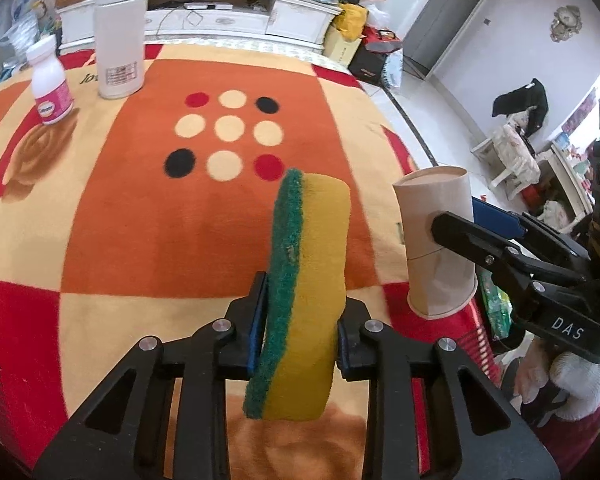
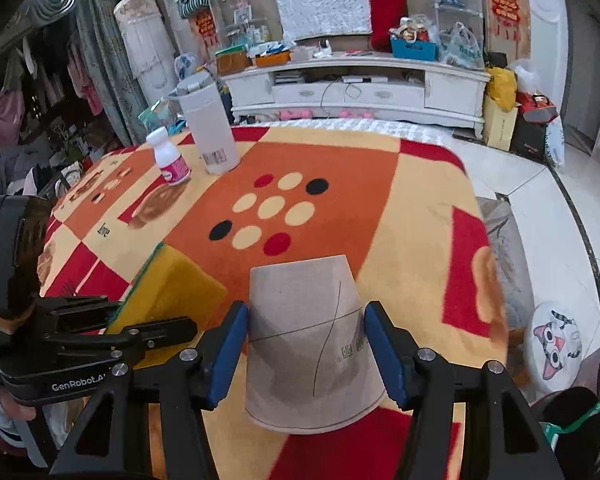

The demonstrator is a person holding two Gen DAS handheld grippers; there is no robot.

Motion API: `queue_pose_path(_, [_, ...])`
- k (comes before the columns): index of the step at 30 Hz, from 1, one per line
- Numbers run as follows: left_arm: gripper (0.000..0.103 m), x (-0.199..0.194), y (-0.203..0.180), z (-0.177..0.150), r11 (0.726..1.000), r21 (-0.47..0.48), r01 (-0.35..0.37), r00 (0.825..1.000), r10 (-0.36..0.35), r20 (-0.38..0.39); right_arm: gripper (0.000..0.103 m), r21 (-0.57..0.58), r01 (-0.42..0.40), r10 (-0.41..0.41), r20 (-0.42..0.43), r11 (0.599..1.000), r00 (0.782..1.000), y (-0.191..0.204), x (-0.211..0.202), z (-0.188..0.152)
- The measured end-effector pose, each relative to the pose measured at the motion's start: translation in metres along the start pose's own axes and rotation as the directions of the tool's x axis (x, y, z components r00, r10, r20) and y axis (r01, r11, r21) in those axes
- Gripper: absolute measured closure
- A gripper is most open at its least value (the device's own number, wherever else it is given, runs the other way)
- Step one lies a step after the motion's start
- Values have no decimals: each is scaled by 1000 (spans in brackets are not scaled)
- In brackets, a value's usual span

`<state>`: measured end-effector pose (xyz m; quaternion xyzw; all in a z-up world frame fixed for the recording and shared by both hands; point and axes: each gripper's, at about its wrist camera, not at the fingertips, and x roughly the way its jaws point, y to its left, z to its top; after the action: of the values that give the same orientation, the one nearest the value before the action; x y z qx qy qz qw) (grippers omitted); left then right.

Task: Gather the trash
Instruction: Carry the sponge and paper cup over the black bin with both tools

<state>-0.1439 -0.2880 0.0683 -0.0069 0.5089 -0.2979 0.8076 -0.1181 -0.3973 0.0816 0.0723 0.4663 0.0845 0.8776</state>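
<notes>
Already we have both pieces of rubbish in hand, so the gathering half looks done. Through the left wrist camera, our left gripper (image 1: 300, 336) is closed narrowly on the sponge (image 1: 304, 288), pads pressing its green scouring face and its yellow face, and the sponge stands on edge between the fingers, lifted clear of the patterned blanket (image 1: 160, 216) beneath. Off to the gripper's right, close alongside, the right gripper's finger presses the side of an upside-down paper cup (image 1: 436, 240). Far ahead and to the left, well apart from us, a small white bottle with a pink label (image 1: 50, 84) and a tall white container (image 1: 120, 40) stand upright on the blanket. Through the right wrist camera, our right gripper (image 2: 306, 356) sits about half open with its blue pads against both sides of the paper cup, which hangs rim-down between the fingers above the blanket. Just to its left we see the left gripper with the yellow sponge. The bottle and tall container stand far ahead to the left. No bin or bag for the trash shows clearly in either view, so we judge that carrying both items to one and dropping them is still to come; whether the two standing containers count as trash, we cannot tell.
</notes>
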Motion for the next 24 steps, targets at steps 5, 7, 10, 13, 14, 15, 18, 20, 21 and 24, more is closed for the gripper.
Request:
queue_pose_path(5, [79, 6, -19, -2, 999, 23, 47, 999, -46, -24, 45, 22, 32, -32, 8, 999, 999, -15, -19, -11])
queue_pose_path(7, [79, 9, -29, -2, 997, 35, 64, 998, -63, -30, 45, 32, 51, -52, 12, 998, 999, -24, -30, -16])
queue_pose_path(10, [79, 12, -48, -3, 994, 56, 95, 995, -93, -41, 45, 55, 87, -88, 23, 995, 996, -40, -48, -25])
queue_pose_path(13, [79, 16, -72, -2, 988, 80, 134, 990, -130, -54, 45, 80, 131, -134, 34, 988, 990, -58, -71, -35])
queue_pose_path(14, [79, 17, -80, -2, 985, 88, 147, 988, -142, -59, 45, 91, 149, -153, 39, 985, 987, -66, -80, -39])
queue_pose_path(15, [79, 18, -90, -1, 981, 100, 165, 985, -159, -64, 45, 103, 167, -172, 43, 981, 984, -73, -90, -43])
queue_pose_path(18, [79, 23, -125, 0, 965, 139, 224, 973, -214, -81, 45, 147, 222, -231, 50, 964, 972, -99, -115, -56])
queue_pose_path(20, [79, 27, -148, -1, 952, 165, 257, 965, -244, -97, 45, 178, 254, -266, 46, 951, 963, -116, -128, -64])
queue_pose_path(21, [79, 30, -161, -2, 945, 180, 274, 960, -258, -108, 45, 201, 277, -290, 40, 940, 956, -128, -136, -71])
queue_pose_path(24, [79, 41, -195, -6, 923, 209, 323, 944, -299, -142, 45, 245, 325, -340, 17, 913, 940, -152, -150, -87])
